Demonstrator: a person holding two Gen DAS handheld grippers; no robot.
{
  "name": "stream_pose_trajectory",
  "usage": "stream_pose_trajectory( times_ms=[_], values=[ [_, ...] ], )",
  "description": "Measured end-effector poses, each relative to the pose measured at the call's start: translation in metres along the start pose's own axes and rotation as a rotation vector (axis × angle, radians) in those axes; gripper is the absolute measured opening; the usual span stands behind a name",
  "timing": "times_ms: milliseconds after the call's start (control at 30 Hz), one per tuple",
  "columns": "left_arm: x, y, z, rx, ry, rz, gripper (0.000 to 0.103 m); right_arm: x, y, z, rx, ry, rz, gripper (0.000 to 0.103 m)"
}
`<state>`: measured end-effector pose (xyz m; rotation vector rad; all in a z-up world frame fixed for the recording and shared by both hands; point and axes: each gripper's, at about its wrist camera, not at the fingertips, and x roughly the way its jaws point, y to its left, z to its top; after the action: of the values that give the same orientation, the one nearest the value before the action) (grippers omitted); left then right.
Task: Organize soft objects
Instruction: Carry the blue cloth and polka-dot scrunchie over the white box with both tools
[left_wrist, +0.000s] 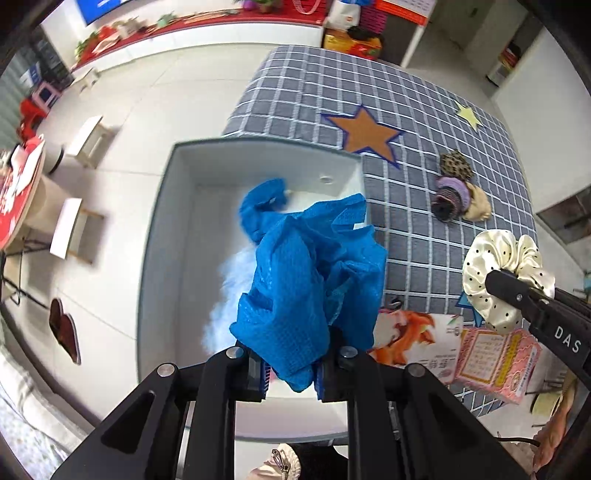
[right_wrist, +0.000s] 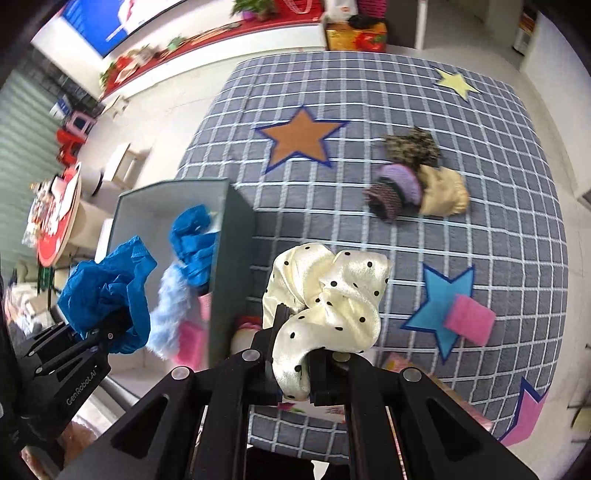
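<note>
Partly done, by the look of things. At 9 o'clock of the checked table (right_wrist: 369, 92), white box (left_wrist: 162, 229) already holding a blue cloth (right_wrist: 194, 240), a pale fluffy piece (right_wrist: 168, 306) and something pink (right_wrist: 192, 343). Above the box, left tongs (left_wrist: 291, 369) clamped on another crumpled blue cloth (left_wrist: 306, 288), not yet dropped in. Just right of the box wall, over the table's near edge, right tongs (right_wrist: 291, 373) clamped on a cream dotted scrunchie (right_wrist: 328, 295), held aloft, likewise waiting for the box. Further right, toward 1 o'clock on the table, a touching cluster left to collect: leopard scrunchie (right_wrist: 412, 146), purple scrunchie (right_wrist: 400, 182), a dark striped one (right_wrist: 384, 199), and tan scrunchie (right_wrist: 443, 195). At 4 o'clock, pink pad (right_wrist: 469, 319) lying on a blue star patch (right_wrist: 436, 302), untouched. Roughly half remaining, judging from the count: two pieces in hand, five on the table.
</note>
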<state>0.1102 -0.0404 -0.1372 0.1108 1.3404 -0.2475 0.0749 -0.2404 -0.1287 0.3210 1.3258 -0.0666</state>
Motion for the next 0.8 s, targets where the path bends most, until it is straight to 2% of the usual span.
stream_pose_trajectory(
  times_ms=[300,800],
  values=[
    [0.004,0.050,-0.018,-0.080,0.013,0.005,0.020,0.014,0.055,-0.003,-0.114,0.032,0.002,0.009],
    [0.016,0.091,-0.040,-0.145,0.049,-0.008,0.021,0.044,0.122,-0.009,-0.270,0.109,-0.023,0.009]
  ],
)
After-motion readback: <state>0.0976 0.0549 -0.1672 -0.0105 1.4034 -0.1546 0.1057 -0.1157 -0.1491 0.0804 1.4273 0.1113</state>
